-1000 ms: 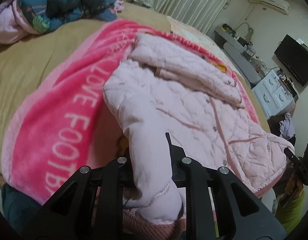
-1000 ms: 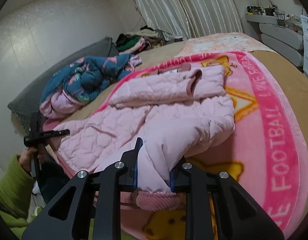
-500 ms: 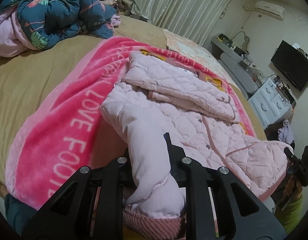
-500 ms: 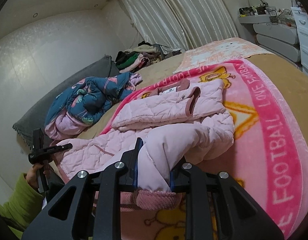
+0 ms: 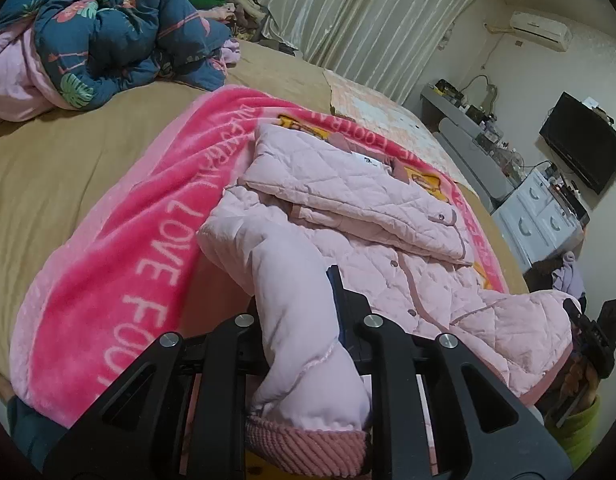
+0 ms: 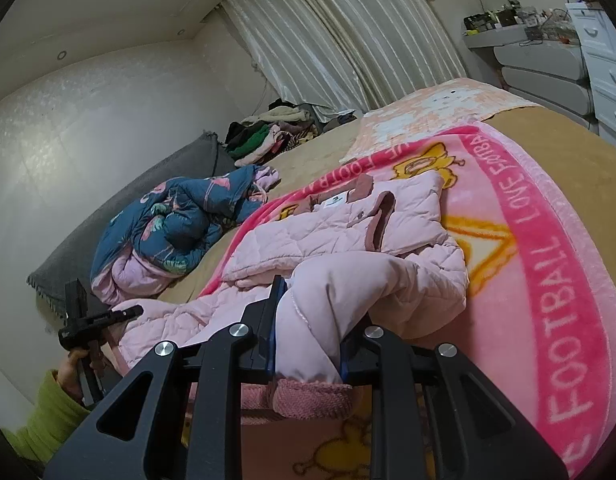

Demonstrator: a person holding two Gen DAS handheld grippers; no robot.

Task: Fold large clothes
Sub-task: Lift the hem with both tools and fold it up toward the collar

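A pink quilted jacket [image 5: 348,216] lies face up on a pink blanket [image 5: 119,248], its top part folded over. My left gripper [image 5: 295,300] is shut on one sleeve [image 5: 291,272] just above its ribbed cuff [image 5: 308,448], and the sleeve is lifted off the blanket. In the right wrist view the same jacket [image 6: 332,232] stretches away to the left. My right gripper [image 6: 308,312] is shut on the other sleeve [image 6: 348,280], whose cuff [image 6: 312,400] hangs below the fingers. Each gripper shows small in the other's view: the right gripper [image 5: 580,320] and the left gripper [image 6: 119,314].
The blanket [image 6: 556,280] covers a bed with a tan sheet [image 5: 47,168]. A crumpled blue floral duvet [image 5: 107,28] and a pile of clothes [image 6: 267,132] lie at the far side. White drawers [image 5: 544,216] and a TV [image 5: 584,148] stand beyond the bed.
Both grippers kept their hold and rose a little, drawing the two sleeves up and back. Both views now show more of the curtains and walls.
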